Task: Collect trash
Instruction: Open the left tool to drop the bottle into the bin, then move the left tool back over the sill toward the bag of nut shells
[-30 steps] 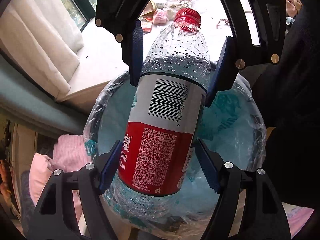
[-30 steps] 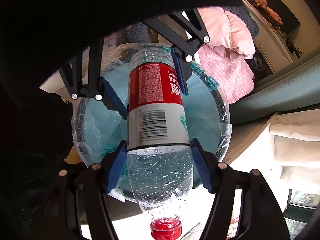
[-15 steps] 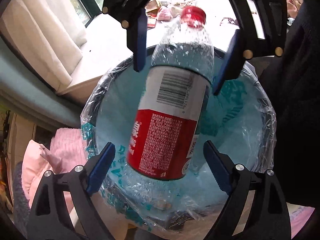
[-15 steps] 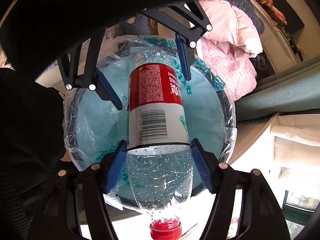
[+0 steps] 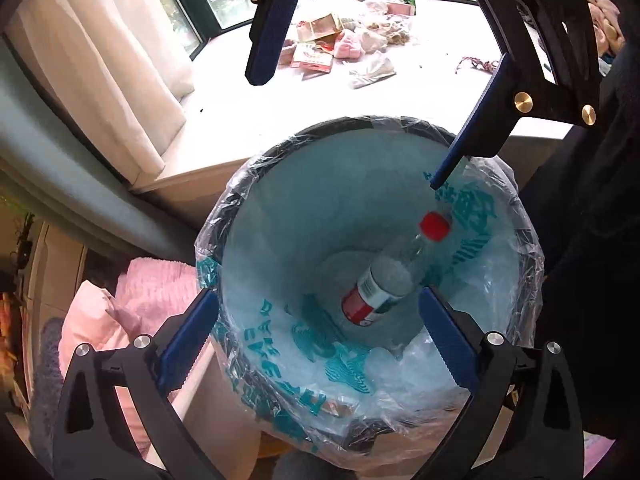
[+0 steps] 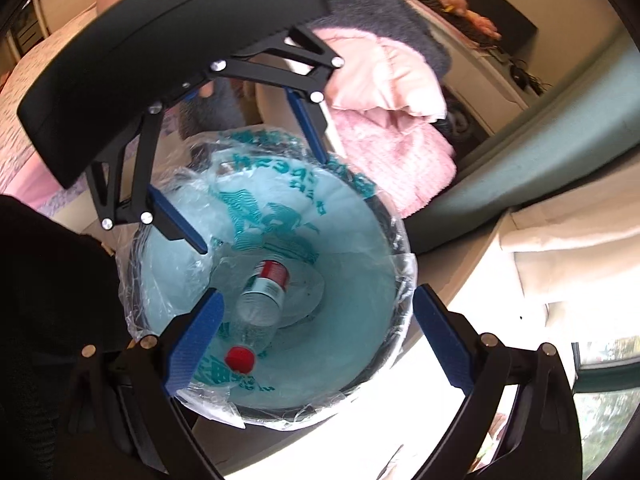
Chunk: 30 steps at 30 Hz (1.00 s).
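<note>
A clear plastic bottle [image 5: 382, 286] with a red cap and red-and-white label lies inside the trash bin [image 5: 280, 152], which is lined with a pale blue bag. It also shows in the right wrist view [image 6: 262, 302] leaning against the bin [image 6: 396, 356] wall, cap up. My left gripper [image 5: 318, 322] is open and empty above the bin's near rim. My right gripper [image 6: 316, 314] is open and empty above the bin, facing the left gripper [image 6: 256, 184] across the opening. In the left wrist view the right gripper [image 5: 360, 120] hangs over the far rim.
A white windowsill table [image 5: 420, 96] behind the bin holds several wrappers and scraps [image 5: 344, 46]. Cream curtains [image 5: 100, 80] hang at left. Pink and grey bedding [image 6: 384, 92] lies beside the bin. A dark sleeve [image 5: 592, 240] is at right.
Both grippers opened wide and let the bottle go. It dropped from between them to the bottom of the bin.
</note>
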Each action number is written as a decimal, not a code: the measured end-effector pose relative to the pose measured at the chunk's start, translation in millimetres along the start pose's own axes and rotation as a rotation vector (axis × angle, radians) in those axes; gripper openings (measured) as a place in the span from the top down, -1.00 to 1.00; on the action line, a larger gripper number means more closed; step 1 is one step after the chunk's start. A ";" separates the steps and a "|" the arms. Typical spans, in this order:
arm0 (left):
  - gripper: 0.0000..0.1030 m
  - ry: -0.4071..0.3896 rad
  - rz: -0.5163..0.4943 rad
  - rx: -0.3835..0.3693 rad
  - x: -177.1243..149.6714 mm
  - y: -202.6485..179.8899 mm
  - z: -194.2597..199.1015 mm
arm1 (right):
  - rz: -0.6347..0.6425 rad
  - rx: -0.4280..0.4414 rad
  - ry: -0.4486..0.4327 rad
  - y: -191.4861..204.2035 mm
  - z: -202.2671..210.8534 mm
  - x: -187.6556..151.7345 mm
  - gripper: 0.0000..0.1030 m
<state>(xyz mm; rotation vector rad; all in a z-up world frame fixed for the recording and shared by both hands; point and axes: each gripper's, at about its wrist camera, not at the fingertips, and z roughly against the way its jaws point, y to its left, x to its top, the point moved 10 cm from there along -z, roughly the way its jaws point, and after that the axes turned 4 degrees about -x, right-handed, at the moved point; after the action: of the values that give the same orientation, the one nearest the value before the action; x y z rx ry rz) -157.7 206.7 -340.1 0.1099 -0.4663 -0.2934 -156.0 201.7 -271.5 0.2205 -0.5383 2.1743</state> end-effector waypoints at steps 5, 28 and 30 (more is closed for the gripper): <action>-0.88 -0.020 -0.004 0.012 17.7 5.5 9.0 | -0.153 -0.036 -0.032 -23.5 14.4 -11.5 -0.79; -0.88 -0.166 -0.126 -0.064 189.3 -21.8 -1.2 | -0.850 -0.279 -0.092 -110.5 86.4 -199.7 -0.79; -0.88 -0.175 -0.136 -0.078 205.8 -27.2 -6.3 | -0.907 -0.297 -0.090 -115.6 91.4 -220.7 -0.79</action>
<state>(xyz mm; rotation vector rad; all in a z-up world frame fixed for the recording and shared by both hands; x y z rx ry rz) 13.7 118.6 -262.6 0.0399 -0.6212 -0.4563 67.7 65.0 -230.5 0.3235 -0.6434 1.1967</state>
